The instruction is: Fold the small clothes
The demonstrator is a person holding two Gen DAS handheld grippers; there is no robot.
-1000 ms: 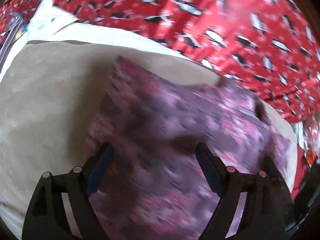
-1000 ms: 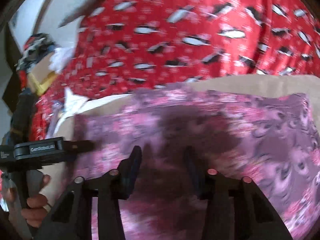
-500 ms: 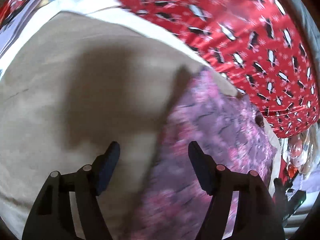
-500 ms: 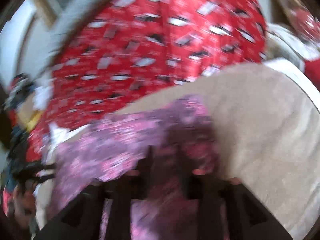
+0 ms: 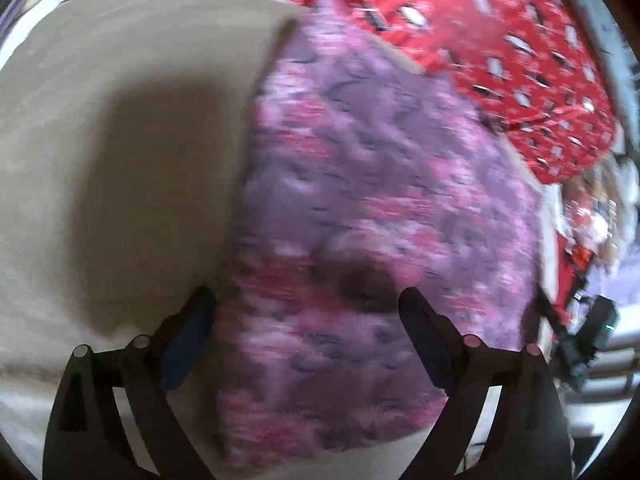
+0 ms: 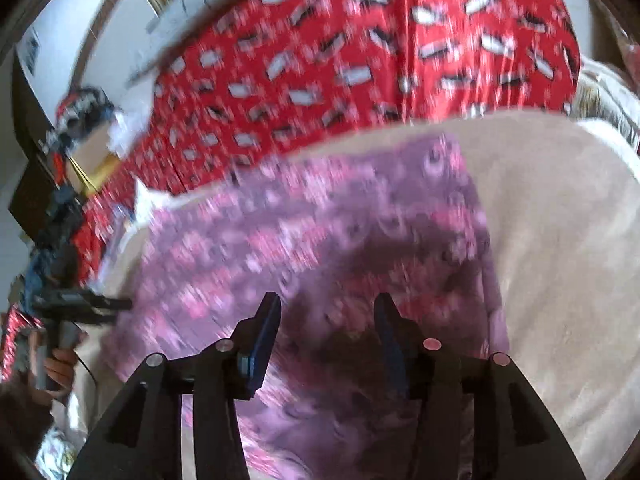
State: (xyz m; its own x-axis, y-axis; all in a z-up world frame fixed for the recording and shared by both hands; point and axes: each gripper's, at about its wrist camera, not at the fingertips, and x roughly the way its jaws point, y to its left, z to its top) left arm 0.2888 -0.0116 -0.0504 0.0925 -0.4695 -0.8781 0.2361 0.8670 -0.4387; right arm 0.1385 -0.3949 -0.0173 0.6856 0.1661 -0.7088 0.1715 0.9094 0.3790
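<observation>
— What moved since a second earlier?

— The purple garment (image 5: 372,216) went from spread wide to a narrower, doubled shape on the beige tabletop (image 5: 120,128), beside the red penguin cloth (image 5: 500,40).

— And the fingers?

— Left gripper (image 5: 308,312) stood wide over its near edge, right gripper (image 6: 326,320) narrower but empty. One fold looked done; both seemed ready for the next.

No text, label or number can be read; both views are blurred.
</observation>
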